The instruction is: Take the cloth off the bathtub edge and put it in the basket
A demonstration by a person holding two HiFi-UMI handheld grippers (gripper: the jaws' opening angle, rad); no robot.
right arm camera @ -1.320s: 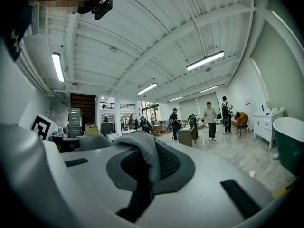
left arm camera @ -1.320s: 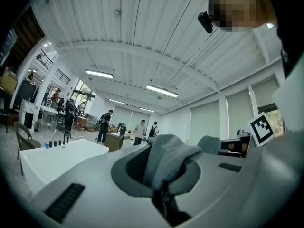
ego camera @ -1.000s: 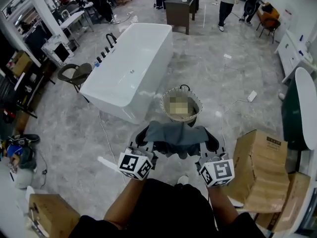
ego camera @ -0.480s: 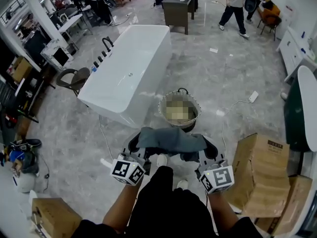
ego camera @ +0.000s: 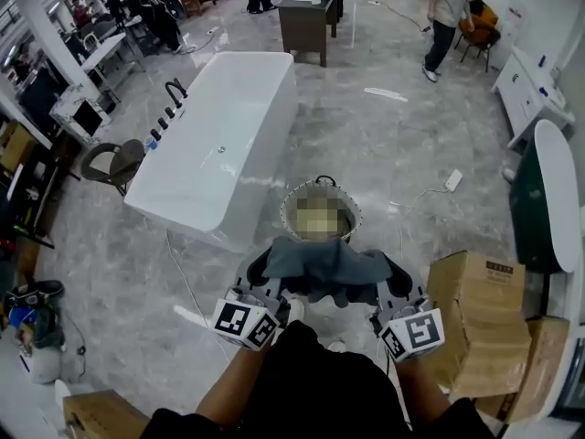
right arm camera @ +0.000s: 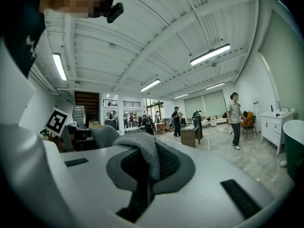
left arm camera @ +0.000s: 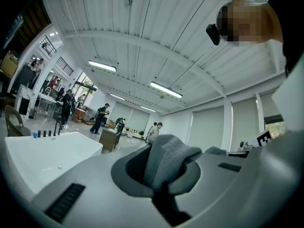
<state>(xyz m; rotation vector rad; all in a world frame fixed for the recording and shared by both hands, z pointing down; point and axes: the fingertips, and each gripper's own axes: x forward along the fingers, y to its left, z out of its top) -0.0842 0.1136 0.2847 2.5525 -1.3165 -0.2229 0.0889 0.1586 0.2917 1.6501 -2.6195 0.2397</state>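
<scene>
A grey cloth point(ego camera: 324, 265) hangs stretched between my two grippers, just on the near side of the woven basket point(ego camera: 294, 199) on the floor. My left gripper point(ego camera: 267, 273) is shut on the cloth's left end, and that cloth point(left arm camera: 168, 160) bulges out from between its jaws. My right gripper point(ego camera: 388, 279) is shut on the right end, the cloth point(right arm camera: 142, 153) draped over its jaws. Both grippers tilt upward. The white bathtub point(ego camera: 219, 144) stands to the far left of the basket, its edge bare.
Cardboard boxes point(ego camera: 475, 309) stand at the right beside a dark green tub point(ego camera: 539, 199). A chair point(ego camera: 110, 163) sits left of the bathtub. A cable point(ego camera: 183, 273) runs over the marble floor. People walk at the far end near a dark cabinet point(ego camera: 306, 21).
The person has stepped forward, and both grippers carry the cloth closer to the basket. The grips have not changed.
</scene>
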